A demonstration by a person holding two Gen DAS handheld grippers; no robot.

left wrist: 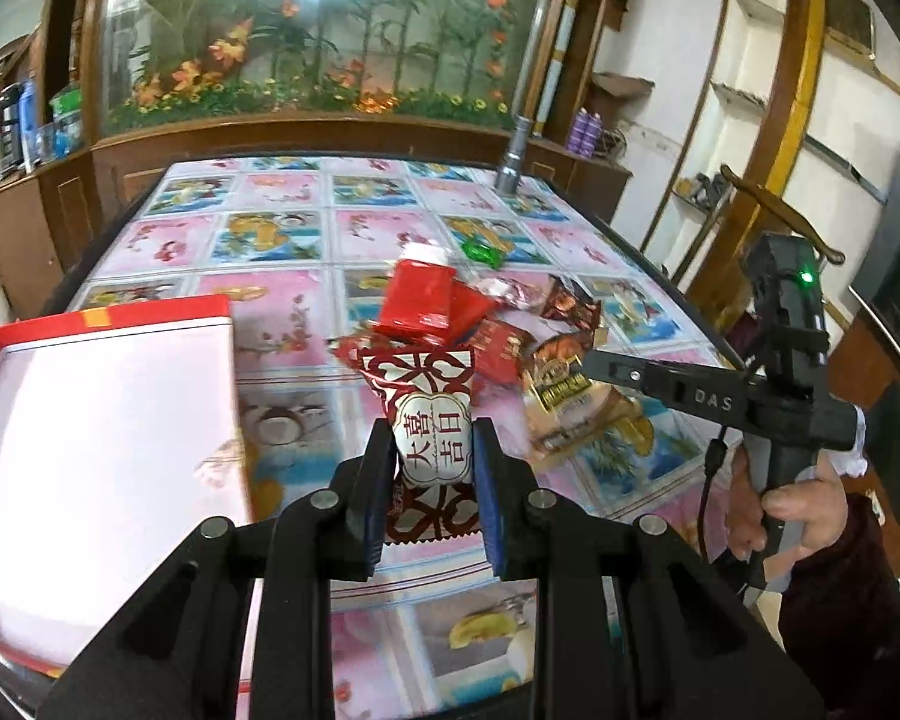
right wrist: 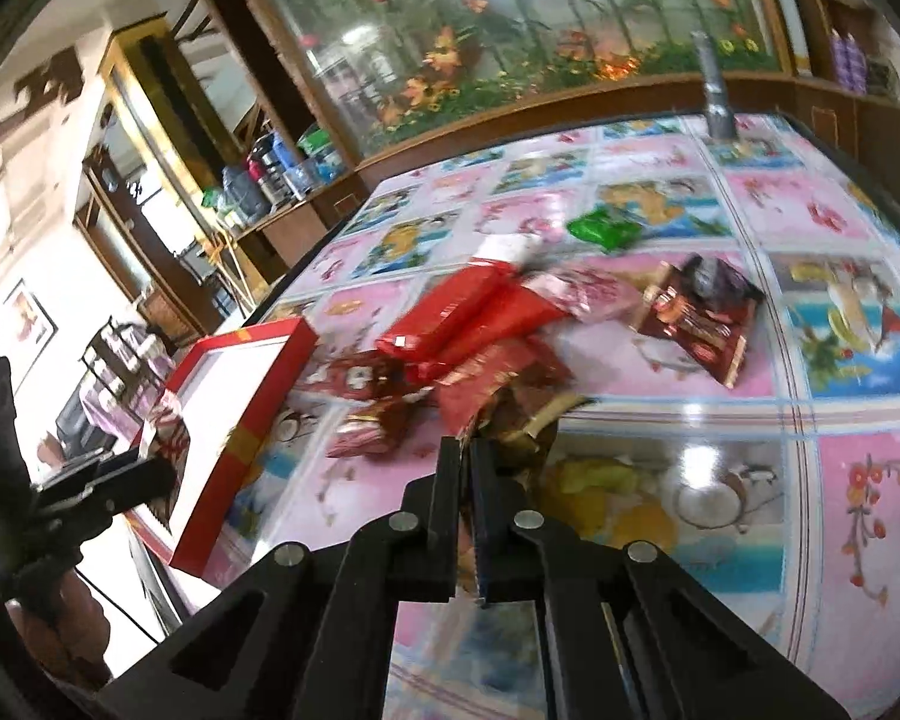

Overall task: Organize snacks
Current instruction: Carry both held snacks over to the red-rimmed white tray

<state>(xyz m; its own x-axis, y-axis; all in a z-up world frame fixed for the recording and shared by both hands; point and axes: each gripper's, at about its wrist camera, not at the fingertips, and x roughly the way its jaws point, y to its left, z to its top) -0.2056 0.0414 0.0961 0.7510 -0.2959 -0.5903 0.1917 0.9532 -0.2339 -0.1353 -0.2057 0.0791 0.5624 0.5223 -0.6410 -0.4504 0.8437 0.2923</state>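
A red-and-white snack packet [left wrist: 432, 441] with printed characters stands upright between the blue pads of my left gripper [left wrist: 433, 435], which is shut on it above the table. To its left lies an open red box [left wrist: 108, 420] with a white inside. A pile of red and brown snack packets [left wrist: 450, 312] lies beyond. My right gripper [right wrist: 465, 450] is shut on the edge of a brown-and-gold packet [right wrist: 519, 414] at the pile's near side. In the left wrist view the right gripper [left wrist: 594, 363] meets that packet [left wrist: 561, 402], with a hand [left wrist: 798, 504] on its handle.
The table [left wrist: 282, 234] has a glossy patterned cover. A green wrapper [left wrist: 480, 252] and a dark red packet [right wrist: 702, 324] lie apart from the pile. A grey metal cylinder [left wrist: 513, 162] stands at the far edge. A wooden cabinet with bottles [left wrist: 18, 120] stands behind.
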